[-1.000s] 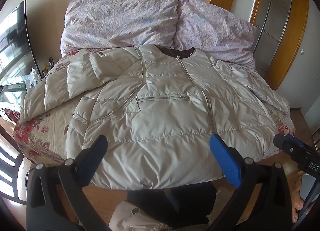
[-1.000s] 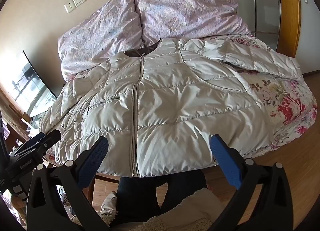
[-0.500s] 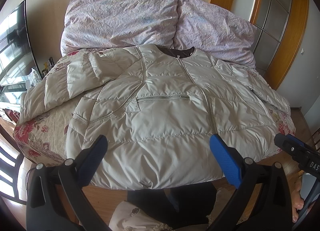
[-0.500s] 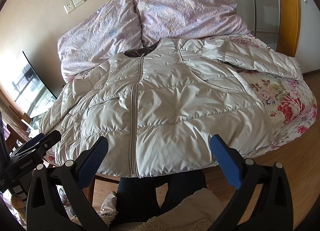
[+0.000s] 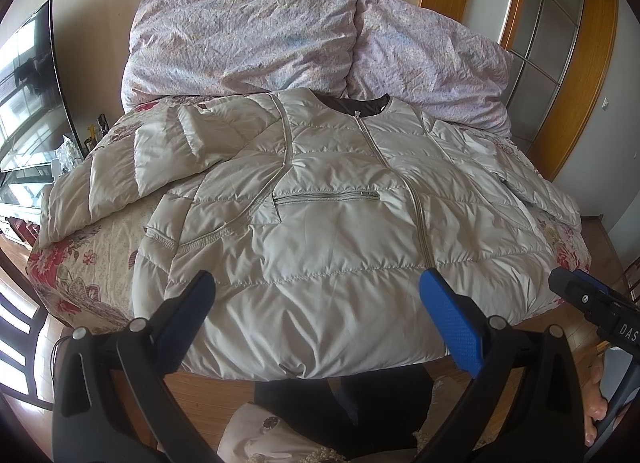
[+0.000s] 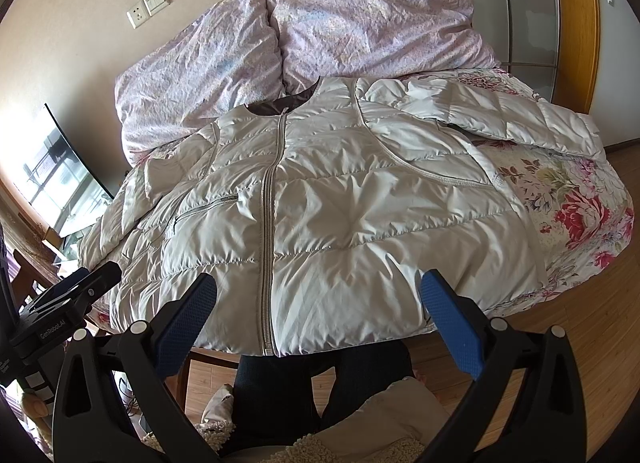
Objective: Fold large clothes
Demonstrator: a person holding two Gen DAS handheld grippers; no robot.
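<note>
Lying front-up on the bed (image 5: 100, 239), the quilted jacket (image 5: 328, 231) is seen with its zip running away from both tools, collar toward the pillows (image 5: 248, 35), hem at the near edge. One sleeve (image 5: 120, 179) is spread leftward, nearer the left tool (image 5: 316, 307); the other sleeve (image 6: 500, 115) is nearer the right tool (image 6: 320, 303). Both tools are held spread wide, gripping nothing, short of the hem.
</note>
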